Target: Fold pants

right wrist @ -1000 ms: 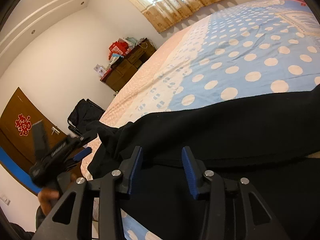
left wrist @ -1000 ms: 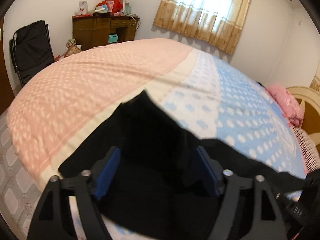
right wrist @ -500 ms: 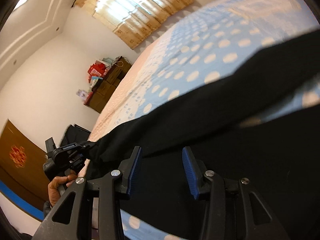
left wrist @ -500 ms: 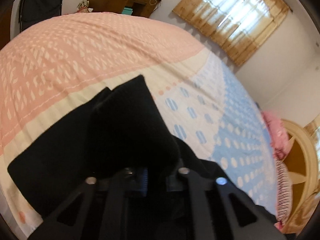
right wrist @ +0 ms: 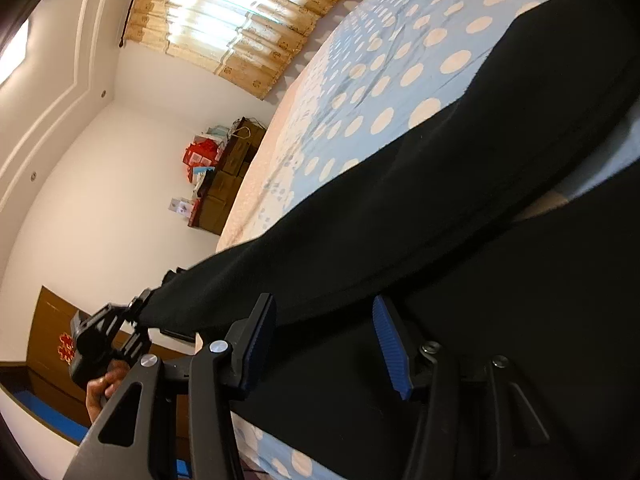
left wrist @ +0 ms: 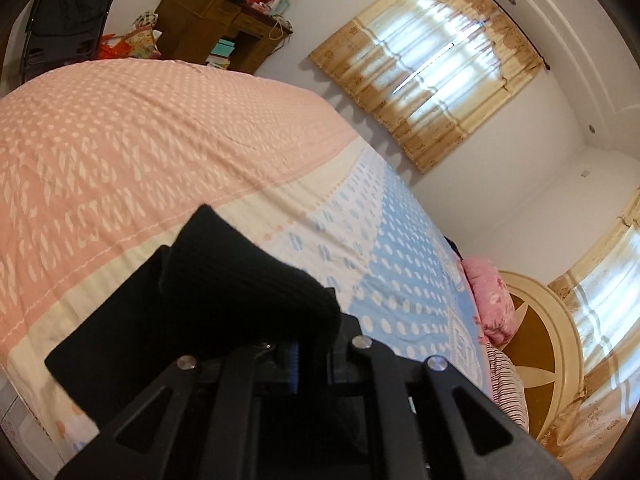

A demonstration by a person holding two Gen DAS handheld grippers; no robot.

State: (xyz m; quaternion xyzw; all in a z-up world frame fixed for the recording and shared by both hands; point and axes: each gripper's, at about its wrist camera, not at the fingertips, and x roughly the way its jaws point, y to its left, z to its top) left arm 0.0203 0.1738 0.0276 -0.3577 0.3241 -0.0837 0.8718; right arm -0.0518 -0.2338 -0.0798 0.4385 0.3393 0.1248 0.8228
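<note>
Left gripper (left wrist: 294, 354) clamps the black pants (left wrist: 224, 280) (pads hidden) — right gripper (right wrist: 324, 344) fingers opening, gripping nothing.

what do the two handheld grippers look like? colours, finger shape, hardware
Both are matte black plastic. The right gripper has two angular fingers with triangular cut-outs, silver pivot screws and ribbed blue pads. The left gripper has the same black linkage arms and silver screws, with only a sliver of blue pad showing. In the right wrist view the left gripper is a boxy black body on a handle. No cables or sleeves visible.
</note>
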